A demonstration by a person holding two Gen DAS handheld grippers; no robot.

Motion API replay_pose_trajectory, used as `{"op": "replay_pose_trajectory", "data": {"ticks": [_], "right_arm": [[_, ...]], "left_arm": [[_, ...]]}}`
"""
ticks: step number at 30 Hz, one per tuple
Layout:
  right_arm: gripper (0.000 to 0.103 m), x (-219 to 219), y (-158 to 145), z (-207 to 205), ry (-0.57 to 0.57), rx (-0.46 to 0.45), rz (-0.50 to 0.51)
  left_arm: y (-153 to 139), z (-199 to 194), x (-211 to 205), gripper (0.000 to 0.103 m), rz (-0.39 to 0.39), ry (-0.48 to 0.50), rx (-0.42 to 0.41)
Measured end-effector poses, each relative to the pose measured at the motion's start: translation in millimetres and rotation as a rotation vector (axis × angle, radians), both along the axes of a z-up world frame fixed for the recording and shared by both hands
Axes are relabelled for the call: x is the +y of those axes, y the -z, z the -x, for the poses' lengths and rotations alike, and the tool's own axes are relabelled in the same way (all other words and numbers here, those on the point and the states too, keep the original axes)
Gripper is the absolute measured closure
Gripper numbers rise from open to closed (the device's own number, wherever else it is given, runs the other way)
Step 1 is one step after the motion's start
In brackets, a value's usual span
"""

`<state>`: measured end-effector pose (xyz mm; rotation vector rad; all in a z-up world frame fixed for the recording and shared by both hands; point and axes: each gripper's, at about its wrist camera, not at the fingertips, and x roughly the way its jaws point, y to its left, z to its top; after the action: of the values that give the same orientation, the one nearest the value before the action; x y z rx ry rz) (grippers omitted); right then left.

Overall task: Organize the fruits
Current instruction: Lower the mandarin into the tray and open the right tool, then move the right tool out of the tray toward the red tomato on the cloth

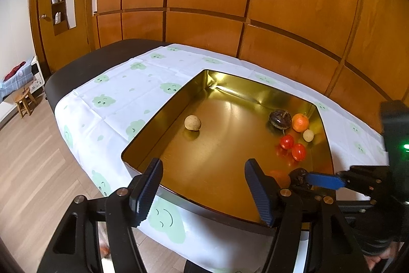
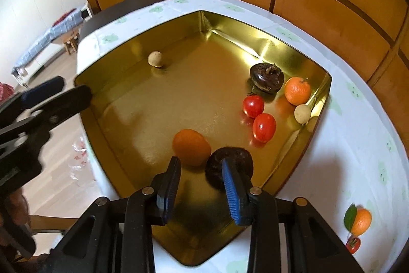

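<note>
A gold metal tray [image 2: 107, 99] is set on a table covered by a white cloth with green prints [image 1: 115, 94]; its near corner reaches close to the table edge, and wood flooring is seen beyond that edge. The raised tray walls enclose all fruit. The middle and left of the tray floor are bare, apart from one tan ball-shaped fruit [image 2: 155, 59] near the left wall.

Along the right wall a cluster is found: a dark brown fruit [image 2: 267, 78], an orange [image 2: 297, 90] just beside it, a small pale fruit [image 2: 302, 113] touching the wall, and two red tomatoes [image 2: 258, 117] side by side. A second orange [image 2: 191, 147] and a second dark fruit [image 2: 225, 165] lie near the tray's near corner, touching or nearly so.

The left gripper [image 1: 204, 191] is held over the near rim, its jaws spread wide with nothing between them.

The right gripper [image 2: 202, 193] is angled down over the near corner, its jaws narrowly parted and empty. Its right finger [image 2: 231, 196] overlaps the second dark fruit; contact cannot be confirmed.
</note>
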<state>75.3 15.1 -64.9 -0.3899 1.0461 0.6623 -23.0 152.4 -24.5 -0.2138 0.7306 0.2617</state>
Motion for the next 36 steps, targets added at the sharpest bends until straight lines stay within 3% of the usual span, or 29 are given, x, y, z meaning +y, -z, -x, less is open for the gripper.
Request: {"op": "replay_pose_trajectory", "data": {"ticks": [3, 21, 36], "right_arm": [[0.07, 0, 3, -7, 0.038, -0.029, 0.039], [0.073, -77, -39, -2, 0.216, -0.06, -0.15], [0.073, -171, -52, 9, 0.324, -0.111, -0.1]], "left_arm": [[1, 1, 0, 0.036, -0.001, 0.0, 0.001], [2, 1, -21, 0.036, -0.02, 0.064, 0.011], [0, 1, -45, 0.036, -0.051, 0.142, 0.019]]}}
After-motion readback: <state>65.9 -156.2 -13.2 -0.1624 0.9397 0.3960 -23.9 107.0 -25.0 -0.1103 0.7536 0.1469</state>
